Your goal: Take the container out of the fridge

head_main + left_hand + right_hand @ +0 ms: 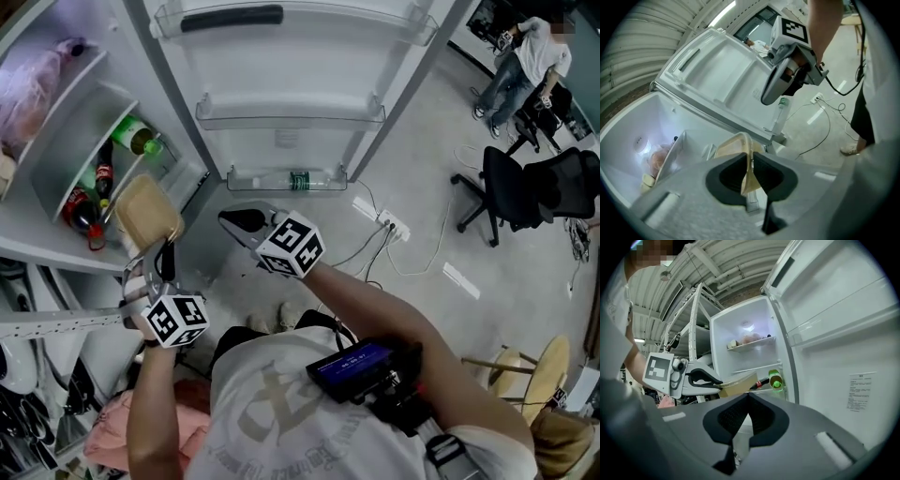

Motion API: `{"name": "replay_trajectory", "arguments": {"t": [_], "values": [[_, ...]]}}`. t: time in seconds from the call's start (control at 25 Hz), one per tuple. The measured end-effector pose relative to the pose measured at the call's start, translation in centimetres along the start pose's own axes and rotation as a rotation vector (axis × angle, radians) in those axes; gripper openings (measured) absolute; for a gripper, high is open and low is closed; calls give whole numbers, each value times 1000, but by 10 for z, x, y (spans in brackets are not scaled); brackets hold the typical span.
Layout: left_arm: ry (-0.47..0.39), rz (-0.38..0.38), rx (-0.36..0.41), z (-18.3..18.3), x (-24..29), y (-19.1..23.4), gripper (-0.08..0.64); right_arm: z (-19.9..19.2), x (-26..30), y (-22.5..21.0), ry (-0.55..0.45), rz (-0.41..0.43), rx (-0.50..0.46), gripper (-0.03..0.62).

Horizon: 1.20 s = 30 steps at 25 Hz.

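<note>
At its rim, the container (731,149) sits clamped in the left claw (749,165).

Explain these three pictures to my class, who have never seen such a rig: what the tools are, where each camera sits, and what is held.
No robot here: a person holds a two-jaw gripper in each hand. The head view comes from a camera on the person's head, looking down at an open fridge. The other two views come from cameras riding on the grippers. The left gripper is shut on the rim of a tan container, close to the shelf with a green bottle. The right gripper is shut and empty.
</note>
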State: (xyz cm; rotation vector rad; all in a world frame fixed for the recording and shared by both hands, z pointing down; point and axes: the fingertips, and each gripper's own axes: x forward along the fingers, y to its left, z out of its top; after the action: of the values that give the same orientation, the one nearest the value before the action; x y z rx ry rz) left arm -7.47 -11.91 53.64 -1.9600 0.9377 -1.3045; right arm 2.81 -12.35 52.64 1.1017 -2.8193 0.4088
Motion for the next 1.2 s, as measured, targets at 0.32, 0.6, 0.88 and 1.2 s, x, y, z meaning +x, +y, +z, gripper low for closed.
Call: {"name": "replay_trajectory", "arguments": {"t": [0.32,0.6,0.88,1.2], "values": [[-101,-69,29,21,-12,-34,46,0,-32,-3,-23,-123,15,8],[-188,-130,81,41,-28,-64,46,-3,-62,3,-39,-217,24,8],[-266,-178,141,69,-40,-90,46,-10,-108,5,-61,-303,44,8],[-313,-200,193,90,-47,-109,46,-18,-143,-3,-74,-376,61,8]]}}
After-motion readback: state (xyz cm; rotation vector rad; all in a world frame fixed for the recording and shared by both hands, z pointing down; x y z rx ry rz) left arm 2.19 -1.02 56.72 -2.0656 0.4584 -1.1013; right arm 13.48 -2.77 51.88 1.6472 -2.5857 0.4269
